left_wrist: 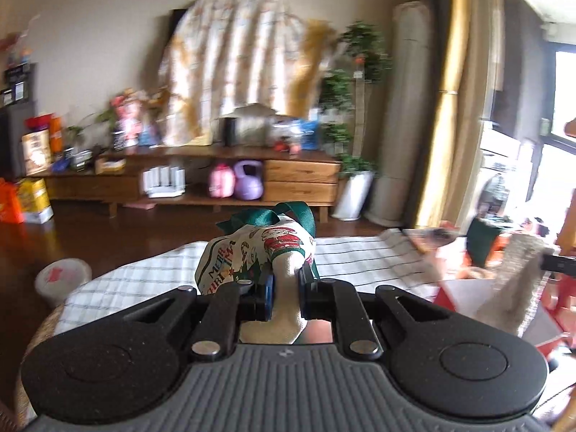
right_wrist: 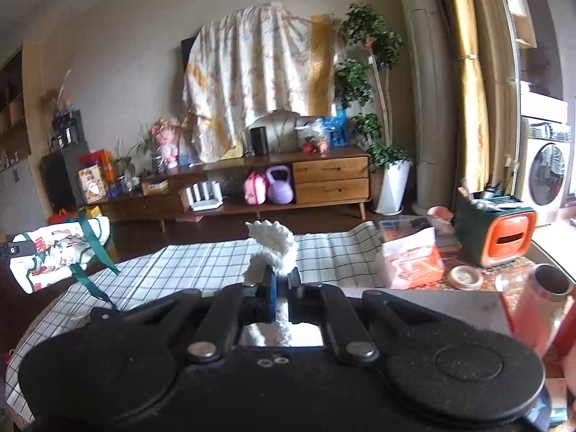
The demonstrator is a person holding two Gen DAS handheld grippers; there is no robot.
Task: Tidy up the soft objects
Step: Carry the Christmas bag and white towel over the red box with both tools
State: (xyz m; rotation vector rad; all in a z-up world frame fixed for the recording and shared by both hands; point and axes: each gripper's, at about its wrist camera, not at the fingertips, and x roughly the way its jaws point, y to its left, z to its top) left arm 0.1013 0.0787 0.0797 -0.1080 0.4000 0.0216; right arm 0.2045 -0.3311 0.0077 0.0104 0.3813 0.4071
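Left gripper [left_wrist: 286, 297] fingers are clamping a limp, light Christmas bag [left_wrist: 252, 255] by its bunched cloth above the desk [left_wrist: 360, 255]; right gripper [right_wrist: 282, 289] fingers are pinching a fluffy white cloth [right_wrist: 273, 252].

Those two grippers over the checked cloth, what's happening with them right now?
A person is sorting soft things with a handheld gripper in each hand. The left gripper is shut on a Christmas-print cloth bag with green ribbon handles, held up above the checked tablecloth. The right gripper is shut on a fluffy white cloth, also lifted off the table. In the right wrist view the bag hangs off to the left. Neither item has been set down yet.
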